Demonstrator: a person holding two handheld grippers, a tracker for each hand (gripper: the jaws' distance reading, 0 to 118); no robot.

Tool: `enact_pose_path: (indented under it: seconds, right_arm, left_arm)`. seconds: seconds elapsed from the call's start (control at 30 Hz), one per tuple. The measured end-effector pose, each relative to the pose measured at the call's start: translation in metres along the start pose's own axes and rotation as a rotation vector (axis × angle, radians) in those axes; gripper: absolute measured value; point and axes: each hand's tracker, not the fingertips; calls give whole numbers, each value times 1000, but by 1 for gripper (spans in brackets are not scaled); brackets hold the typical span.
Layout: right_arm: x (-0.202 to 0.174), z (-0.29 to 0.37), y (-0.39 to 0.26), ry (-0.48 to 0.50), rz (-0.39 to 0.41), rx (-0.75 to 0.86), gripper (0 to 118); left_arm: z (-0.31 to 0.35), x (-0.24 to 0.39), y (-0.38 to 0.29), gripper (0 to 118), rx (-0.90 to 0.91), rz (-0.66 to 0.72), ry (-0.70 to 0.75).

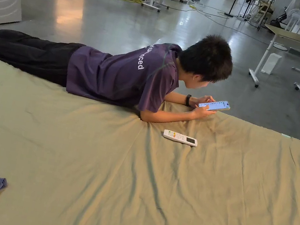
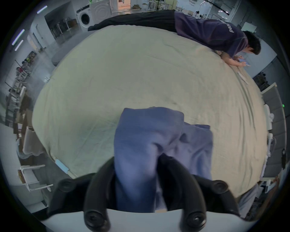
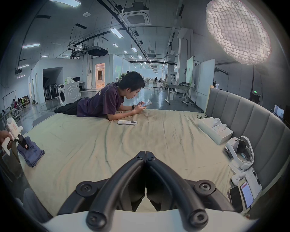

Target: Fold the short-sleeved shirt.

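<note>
Left claw [image 2: 138, 180] clamped on blue shirt [image 2: 157, 141], bunched at bed's [image 1: 134, 173] near-left corner. Right claw [image 3: 146, 157] closed, empty, well off to the right; shirt lies to its left, so left hand is nearer.

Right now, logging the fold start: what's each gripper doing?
Left gripper: shut on the blue shirt.
Right gripper: shut, holding nothing, above the bed sheet.

The left gripper [image 2: 138, 180] has its fingers clamped on cloth; the right gripper [image 3: 145, 155] has its fingers pressed together, empty.
</note>
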Motion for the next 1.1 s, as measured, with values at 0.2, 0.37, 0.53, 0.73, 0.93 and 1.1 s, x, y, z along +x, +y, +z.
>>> enact_pose_path:
  seconds: [0.2,0.37,0.53,0.73,0.93,1.1]
  right_arm:
    - [12,4,5,-20,3,17,0]
    - [17,8,8,-22,3,38,0]
    - [19,11,8,-18,-13,65,0]
    - [22,12,11,-36,-43,109,0]
    - [26,14,16,-63,-57,147,0]
    - [34,17,12,-76,-56,161,0]
  left_arm:
    - [17,-3,-2,85,142,8,220]
    - [62,26,0,85,352,-62,304]
    - [103,96,-23,85,590,-99,180]
    - [122,210,-75,85,807,-180,-24]
    - [126,307,-133,85,958,-202,-165]
    - [121,356,-164,84,993,-208,-216]
